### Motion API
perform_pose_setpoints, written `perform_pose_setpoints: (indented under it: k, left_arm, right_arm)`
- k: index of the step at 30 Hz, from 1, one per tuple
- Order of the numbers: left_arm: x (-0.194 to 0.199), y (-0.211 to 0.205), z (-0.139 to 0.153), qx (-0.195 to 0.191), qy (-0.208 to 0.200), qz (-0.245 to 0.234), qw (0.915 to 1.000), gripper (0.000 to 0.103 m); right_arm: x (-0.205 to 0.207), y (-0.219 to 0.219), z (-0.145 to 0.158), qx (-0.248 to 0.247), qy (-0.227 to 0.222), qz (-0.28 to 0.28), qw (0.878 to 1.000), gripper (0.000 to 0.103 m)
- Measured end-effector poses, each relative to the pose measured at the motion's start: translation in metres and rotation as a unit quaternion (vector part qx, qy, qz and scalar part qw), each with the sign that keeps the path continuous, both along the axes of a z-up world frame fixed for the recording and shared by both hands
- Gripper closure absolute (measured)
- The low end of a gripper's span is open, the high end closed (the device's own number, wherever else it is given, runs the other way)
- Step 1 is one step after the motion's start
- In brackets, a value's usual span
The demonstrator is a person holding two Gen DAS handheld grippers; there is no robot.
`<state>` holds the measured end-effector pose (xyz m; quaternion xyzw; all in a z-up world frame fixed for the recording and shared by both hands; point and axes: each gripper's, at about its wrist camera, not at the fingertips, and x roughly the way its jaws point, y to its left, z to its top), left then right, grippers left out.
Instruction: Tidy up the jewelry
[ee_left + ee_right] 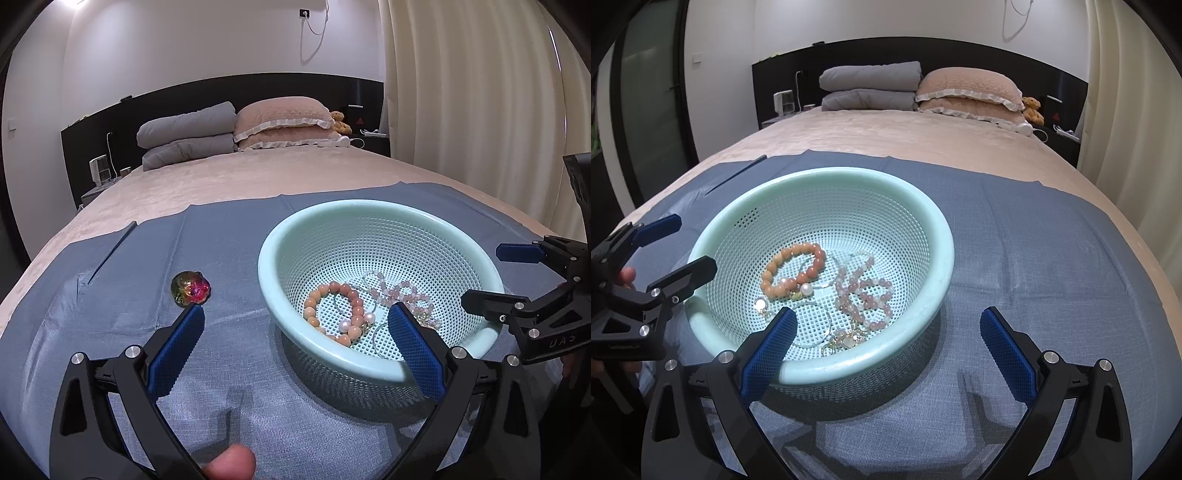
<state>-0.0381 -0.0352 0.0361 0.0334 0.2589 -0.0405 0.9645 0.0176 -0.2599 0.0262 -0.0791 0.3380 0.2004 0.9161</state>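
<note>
A mint-green perforated basket (334, 212) (945, 254) sits on a blue-grey cloth (229, 258) (1034, 258) on the bed. In it lie an orange bead bracelet (325, 295) (792, 269), a pink bead bracelet (397, 291) (864, 291), pearls, thin hoops and gold pieces (846, 338). An iridescent red-green bead (190, 288) rests on the cloth left of the basket, just beyond my left gripper's left fingertip. My left gripper (297, 321) is open, straddling the basket's near rim. My right gripper (888, 325) is open too, its left finger over the basket's near rim. Each gripper shows in the other's view, left gripper (674, 243), right gripper (487, 273).
The cloth covers the foot of a beige bed (240, 177). Grey folded quilts (188, 134) and pink pillows (284, 120) lie at the headboard, with a small teddy bear (340, 122). Cream curtains (480, 92) hang on the right. A thumb (231, 463) shows at the bottom edge.
</note>
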Motion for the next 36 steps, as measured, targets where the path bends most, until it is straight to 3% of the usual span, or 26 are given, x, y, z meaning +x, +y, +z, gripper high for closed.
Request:
perform_pose_setpoints:
  k: [36]
  left_arm:
    - [0.0051, 0.0001, -0.0047, -0.001, 0.01, 0.002, 0.9999, 0.006]
  right_arm:
    - [0.0015, -0.0038, -0.002, 0.003, 0.007, 0.002, 1.0, 0.008]
